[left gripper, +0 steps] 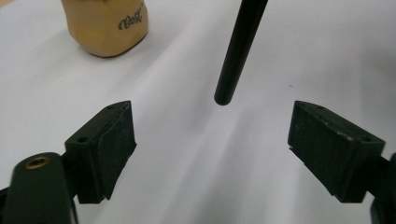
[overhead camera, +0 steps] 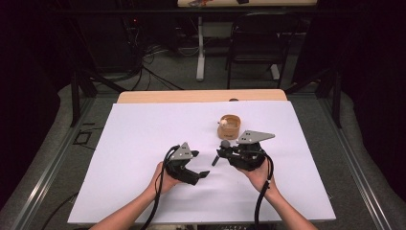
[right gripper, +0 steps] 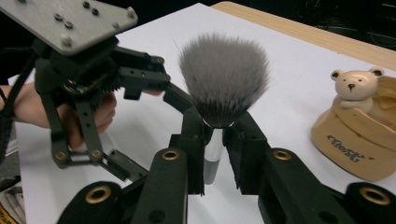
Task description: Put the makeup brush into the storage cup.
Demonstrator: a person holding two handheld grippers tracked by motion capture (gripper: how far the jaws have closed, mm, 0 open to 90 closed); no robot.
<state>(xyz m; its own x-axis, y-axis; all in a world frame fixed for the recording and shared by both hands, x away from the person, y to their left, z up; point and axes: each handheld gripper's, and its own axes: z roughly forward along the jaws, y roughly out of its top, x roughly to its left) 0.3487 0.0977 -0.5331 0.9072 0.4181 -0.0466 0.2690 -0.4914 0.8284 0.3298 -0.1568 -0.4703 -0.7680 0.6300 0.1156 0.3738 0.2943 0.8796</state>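
A makeup brush [right gripper: 223, 88] was held in the right gripper [right gripper: 216, 140], whose jaws were closed on the silver collar just under the bristles. In the right gripper view the grey, dark-rooted tuft stood up above the two black pads, one pad pressed against each side of the collar, and the pale part of the handle ran down between the jaws. In the high view the right gripper [overhead camera: 225, 152] was seen near the middle of the white sheet [overhead camera: 143, 124], with the brush head [overhead camera: 224, 143] uppermost and the thin black handle slanting down to the left towards the sheet.

The left gripper [left gripper: 212, 140] was held open, with nothing between its pads. In the left gripper view the black handle [left gripper: 238, 51] came down from the top edge and ended in a rounded tip, which hung above and beyond the gap between the two fingers [left gripper: 114, 140], clear of both. It was touched by neither pad. In the high view the left gripper [overhead camera: 203, 175] was seen just to the left of the right one and slightly nearer the person, its jaws pointed towards the handle's lower end.

A tan holder with a small bear figure [right gripper: 357, 126] stood on the sheet just beyond the right gripper, apart from the brush and from both grippers. The same holder [overhead camera: 230, 125] was seen in the high view behind the grey plate of the right gripper.
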